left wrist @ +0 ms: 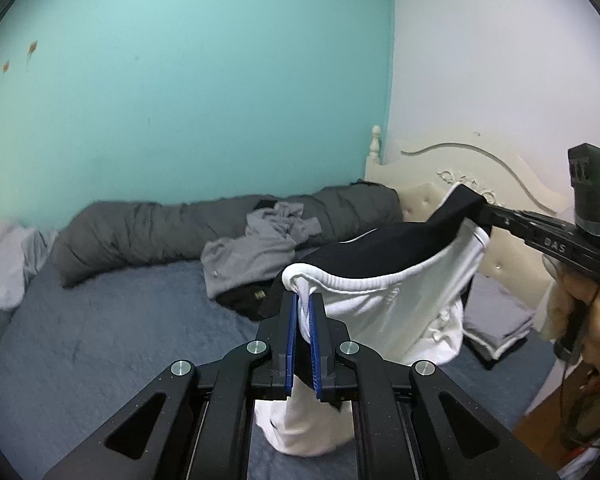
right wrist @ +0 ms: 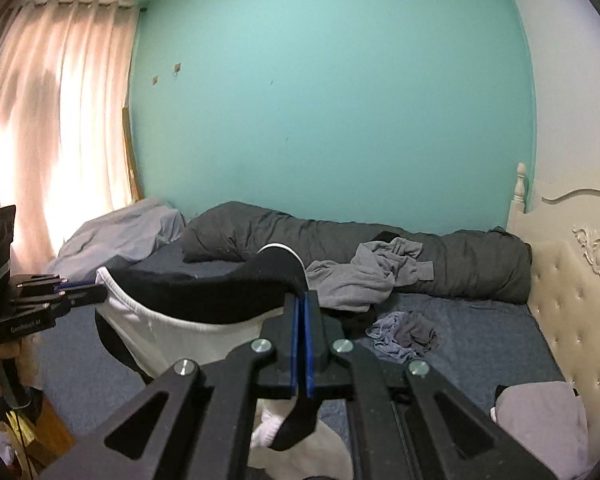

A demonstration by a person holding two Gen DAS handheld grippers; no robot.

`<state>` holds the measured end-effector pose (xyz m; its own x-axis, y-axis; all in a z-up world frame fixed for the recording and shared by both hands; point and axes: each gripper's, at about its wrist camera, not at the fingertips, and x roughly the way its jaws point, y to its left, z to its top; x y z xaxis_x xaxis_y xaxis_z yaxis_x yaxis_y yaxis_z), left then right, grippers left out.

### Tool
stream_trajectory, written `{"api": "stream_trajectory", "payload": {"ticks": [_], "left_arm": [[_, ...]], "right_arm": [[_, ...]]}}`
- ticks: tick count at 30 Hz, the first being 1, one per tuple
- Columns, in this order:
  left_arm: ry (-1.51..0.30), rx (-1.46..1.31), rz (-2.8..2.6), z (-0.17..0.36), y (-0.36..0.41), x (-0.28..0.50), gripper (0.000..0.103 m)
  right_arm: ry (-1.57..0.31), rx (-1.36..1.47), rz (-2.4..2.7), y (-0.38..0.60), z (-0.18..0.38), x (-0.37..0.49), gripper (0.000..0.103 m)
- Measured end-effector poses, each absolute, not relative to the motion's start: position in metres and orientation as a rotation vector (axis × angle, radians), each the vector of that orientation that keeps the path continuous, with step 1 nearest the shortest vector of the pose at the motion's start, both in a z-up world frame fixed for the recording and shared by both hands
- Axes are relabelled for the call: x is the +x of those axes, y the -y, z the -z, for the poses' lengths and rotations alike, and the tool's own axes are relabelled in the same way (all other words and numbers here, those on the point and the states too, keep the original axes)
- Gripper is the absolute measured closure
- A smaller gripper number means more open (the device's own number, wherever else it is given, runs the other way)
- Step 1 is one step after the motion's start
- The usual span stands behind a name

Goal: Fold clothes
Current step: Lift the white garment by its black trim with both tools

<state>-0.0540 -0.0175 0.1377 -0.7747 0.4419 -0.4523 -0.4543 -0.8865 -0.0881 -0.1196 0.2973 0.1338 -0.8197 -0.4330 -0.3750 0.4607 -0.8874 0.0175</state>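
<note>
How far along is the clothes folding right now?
Done: a folded stack lies near the headboard. In hand: the left gripper and right gripper hold black-and-white shorts stretched between them. Left: a grey top and a small grey garment, still crumpled.

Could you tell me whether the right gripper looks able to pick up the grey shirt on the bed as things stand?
Probably not yet: the right gripper is shut on the black-and-white garment, which the left gripper also holds. The grey shirt lies uncovered beyond.

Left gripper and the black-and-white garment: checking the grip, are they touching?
Touching. Left wrist view shows the left gripper shut on the black-and-white garment.
</note>
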Motion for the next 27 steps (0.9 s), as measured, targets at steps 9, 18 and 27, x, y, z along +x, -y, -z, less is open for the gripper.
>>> {"api": "stream_trajectory", "payload": {"ticks": [9,18,27], "left_arm": [[-0.057,-0.923,-2.504,-0.023,0.020,-0.051,0.094],[0.043,-1.049,-2.395,0.070,0.017,-0.047,0.062],[0.045,-1.046,-2.292,0.106,-0.019,-0.056,0.051]], "right_arm": [[-0.185,0.663,2.530,-0.268,-0.060,-0.103,0.101],[-0.277,0.829,2.422,-0.233,0.014,-0.105,0.101],[-0.304,0.848,2.371,-0.224,0.031,-0.103,0.101]]}}
